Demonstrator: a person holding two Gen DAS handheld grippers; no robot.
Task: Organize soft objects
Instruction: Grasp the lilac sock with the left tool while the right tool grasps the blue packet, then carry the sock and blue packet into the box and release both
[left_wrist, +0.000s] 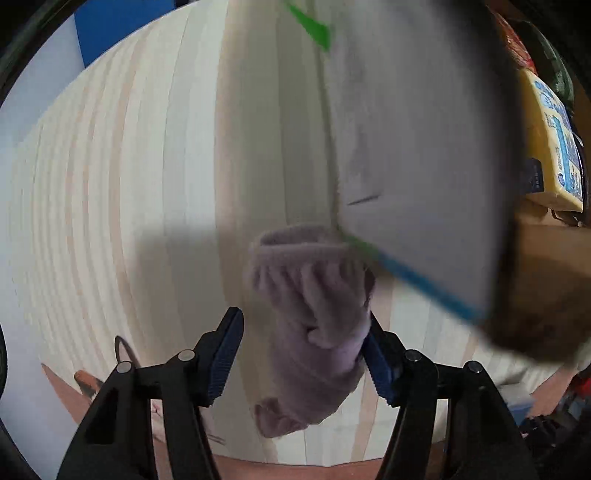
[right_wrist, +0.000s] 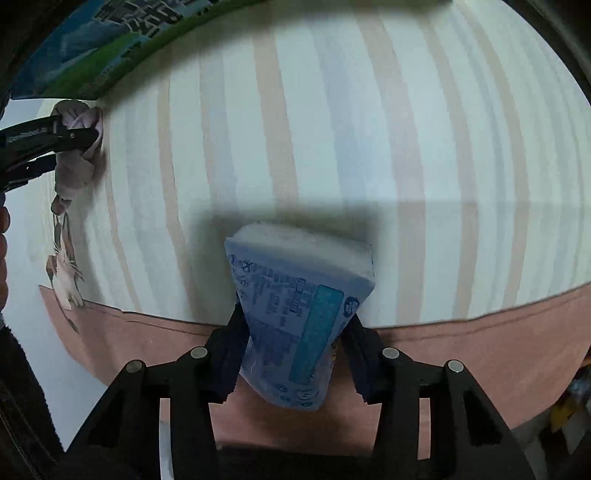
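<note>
A lilac fuzzy sock (left_wrist: 314, 332) lies on the striped cloth between the fingers of my left gripper (left_wrist: 306, 350). The jaws stand wide apart, the right pad touching the sock. The sock also shows in the right wrist view (right_wrist: 75, 162), at the far left beside the left gripper's fingers (right_wrist: 48, 138). My right gripper (right_wrist: 293, 332) is shut on a blue tissue pack (right_wrist: 295, 314) and holds it above the cloth's near edge.
A grey box with green and blue edging (left_wrist: 417, 147) stands just right of the sock; its printed side shows at top left of the right wrist view (right_wrist: 103, 48). A yellow and blue pack (left_wrist: 554, 147) sits far right. The cloth (right_wrist: 332, 129) has a pink border (right_wrist: 480, 350).
</note>
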